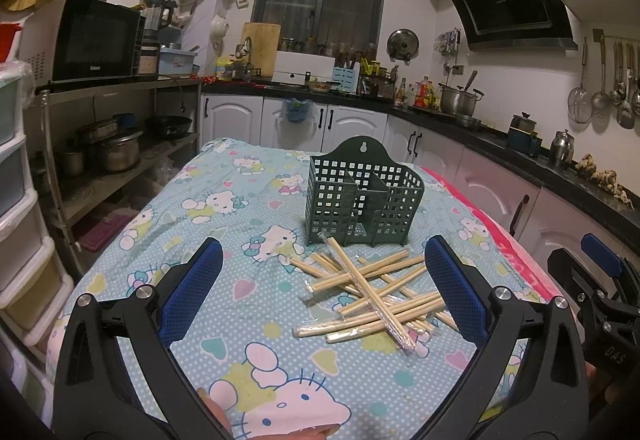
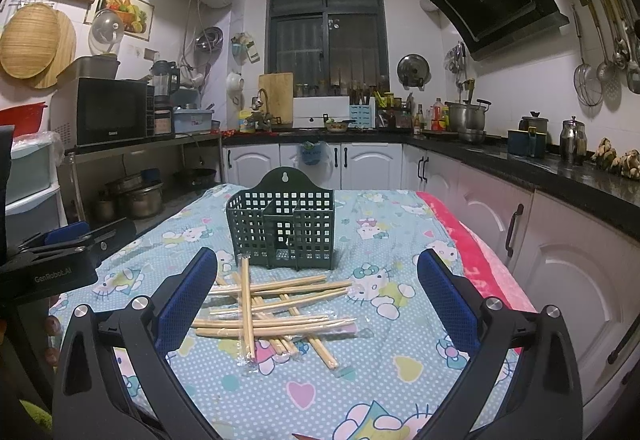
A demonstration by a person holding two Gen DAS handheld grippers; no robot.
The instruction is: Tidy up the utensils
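A dark green slotted utensil holder [image 1: 362,200] stands upright on the table, empty as far as I can see; it also shows in the right wrist view [image 2: 282,226]. A loose pile of plastic-wrapped wooden chopsticks [image 1: 372,294] lies crisscrossed in front of it, also seen in the right wrist view [image 2: 272,310]. My left gripper [image 1: 322,264] is open and empty, hovering above the cloth just left of the pile. My right gripper [image 2: 316,276] is open and empty, above the pile's right side. Each gripper shows at the edge of the other's view.
The table is covered by a light blue Hello Kitty cloth [image 1: 224,200] with a pink blanket edge [image 2: 476,244] on the right. White cabinets [image 2: 560,260] run close along the right. A metal shelf with pots [image 1: 120,148] stands to the left.
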